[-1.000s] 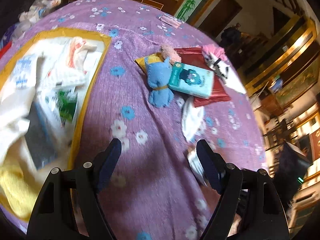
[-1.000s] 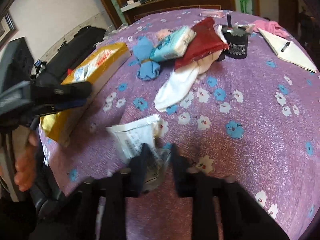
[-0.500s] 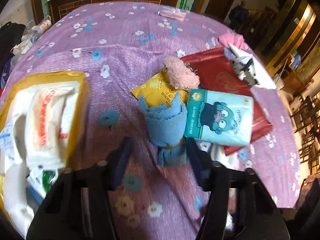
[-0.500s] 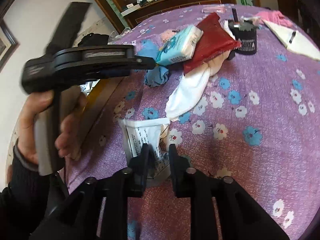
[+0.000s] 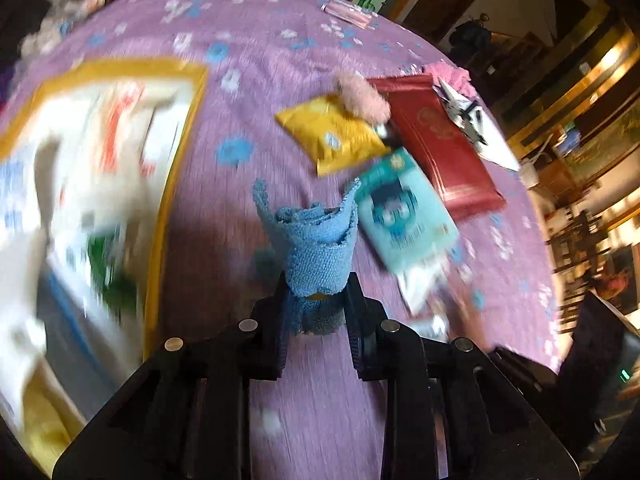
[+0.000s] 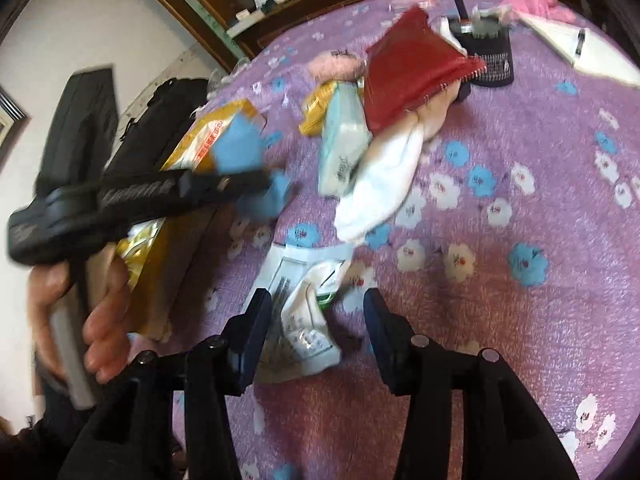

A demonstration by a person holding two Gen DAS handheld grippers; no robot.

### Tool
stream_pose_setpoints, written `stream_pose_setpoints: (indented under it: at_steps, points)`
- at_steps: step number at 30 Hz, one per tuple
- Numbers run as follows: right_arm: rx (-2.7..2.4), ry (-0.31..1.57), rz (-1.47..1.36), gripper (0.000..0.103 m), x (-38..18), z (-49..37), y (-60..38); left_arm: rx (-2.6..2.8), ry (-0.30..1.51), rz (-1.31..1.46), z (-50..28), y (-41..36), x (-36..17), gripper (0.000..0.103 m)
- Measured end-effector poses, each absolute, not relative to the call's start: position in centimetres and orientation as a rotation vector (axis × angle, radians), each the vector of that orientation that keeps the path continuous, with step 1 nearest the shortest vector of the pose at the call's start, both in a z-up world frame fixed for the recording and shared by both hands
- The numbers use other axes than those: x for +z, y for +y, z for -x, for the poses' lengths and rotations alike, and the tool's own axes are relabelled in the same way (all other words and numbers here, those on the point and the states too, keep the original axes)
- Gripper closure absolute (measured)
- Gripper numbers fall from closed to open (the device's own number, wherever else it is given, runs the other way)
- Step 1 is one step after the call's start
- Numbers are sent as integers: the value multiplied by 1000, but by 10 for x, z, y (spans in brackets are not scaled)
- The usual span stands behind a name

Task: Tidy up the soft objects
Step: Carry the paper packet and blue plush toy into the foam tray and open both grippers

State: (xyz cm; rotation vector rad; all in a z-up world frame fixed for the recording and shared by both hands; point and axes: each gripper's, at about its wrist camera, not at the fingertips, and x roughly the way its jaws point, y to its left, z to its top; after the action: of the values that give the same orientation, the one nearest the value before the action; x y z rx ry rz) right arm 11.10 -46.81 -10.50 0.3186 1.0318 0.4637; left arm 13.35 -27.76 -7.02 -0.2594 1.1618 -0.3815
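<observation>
While the left gripper [image 5: 316, 312] pinches the rolled blue cloth [image 5: 316, 240] at its banded lower end, soft and floppy above the fingers, the right gripper [image 6: 316, 320], jaws just opening, straddles a limp white packet [image 6: 304, 320] unpressed.

No print can be read. The teal pack [image 5: 406, 216], the white packet [image 6: 304, 320] and the red pouch [image 5: 440, 148] carry only blurred marks.

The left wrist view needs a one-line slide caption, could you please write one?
Left gripper shut on a rolled blue terry cloth above the purple flowered tablecloth.
</observation>
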Motion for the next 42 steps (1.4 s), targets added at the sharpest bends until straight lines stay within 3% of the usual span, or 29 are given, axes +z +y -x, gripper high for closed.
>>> stream_pose_setpoints:
  at_steps: [3,11,17,29,42]
  points:
    - [442,1035,-321,70,-105,-110,-465,-370,1134,276,-112,-265,-64,80]
    - [411,1018,-257,78,-102,-103,-452,-426,1093,440,-58,-226,-45,79]
    - [393,984,-260,79,-95,-100,-454,-385,1052,468,-40,-193,-25,79]
    - [535,792,-322,79,-21,-97,-432,-293,965,472,-22,-128,19,79]
    - [656,854,-245,79,-24,-134,-343,-202,1022,509,-36,-72,-1,79]
